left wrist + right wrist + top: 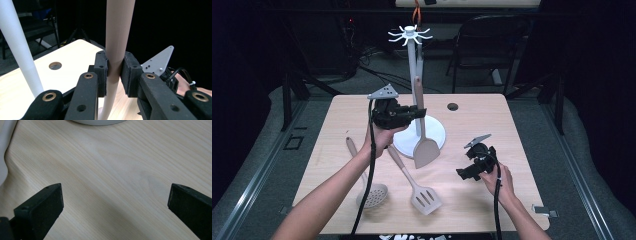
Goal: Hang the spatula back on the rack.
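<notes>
A beige solid turner (426, 151) hangs upright beside the white utensil stand's pole (412, 70), its blade just over the round white base (436, 134). My left gripper (416, 114) is shut on its handle. In the left gripper view the pads (102, 72) squeeze the beige handle (117, 45), and the white pole (23, 55) rises at the left. My right gripper (465, 173) is held low over the table at the right, open. Its own view shows the jaws wide apart (115, 202) over bare wood, with nothing between them.
A beige skimmer (373, 195) and a slotted turner (425, 199) lie on the wooden table (492, 120) near the front. The stand's hook ring (410, 34) is at the top of the pole. A cable hole (452, 106) is behind the base. A chair stands beyond the table.
</notes>
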The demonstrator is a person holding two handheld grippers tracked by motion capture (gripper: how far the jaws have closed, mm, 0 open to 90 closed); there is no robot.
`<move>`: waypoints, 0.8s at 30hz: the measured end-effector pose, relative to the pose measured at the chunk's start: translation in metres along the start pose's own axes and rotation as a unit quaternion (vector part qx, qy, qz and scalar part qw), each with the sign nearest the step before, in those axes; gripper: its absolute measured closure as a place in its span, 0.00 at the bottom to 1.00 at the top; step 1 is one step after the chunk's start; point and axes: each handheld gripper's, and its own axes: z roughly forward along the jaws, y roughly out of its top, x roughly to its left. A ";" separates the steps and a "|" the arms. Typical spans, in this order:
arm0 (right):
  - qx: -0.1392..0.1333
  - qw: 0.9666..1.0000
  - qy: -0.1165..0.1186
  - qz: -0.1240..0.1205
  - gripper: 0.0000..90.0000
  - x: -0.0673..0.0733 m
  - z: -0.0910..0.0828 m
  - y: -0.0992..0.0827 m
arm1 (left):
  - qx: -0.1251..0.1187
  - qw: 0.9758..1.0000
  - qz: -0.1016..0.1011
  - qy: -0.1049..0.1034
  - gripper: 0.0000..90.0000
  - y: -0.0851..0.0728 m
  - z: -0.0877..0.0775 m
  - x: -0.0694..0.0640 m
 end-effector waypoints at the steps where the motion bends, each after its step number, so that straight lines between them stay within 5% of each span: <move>1: 0.000 1.000 0.000 0.000 0.00 0.000 0.000 0.000 | 0.001 1.000 0.001 -0.002 0.85 0.001 0.000 0.001; 24: 0.014 1.000 0.000 -0.008 0.00 0.000 0.002 0.000 | 0.015 0.999 0.022 0.024 0.85 0.032 0.009 0.014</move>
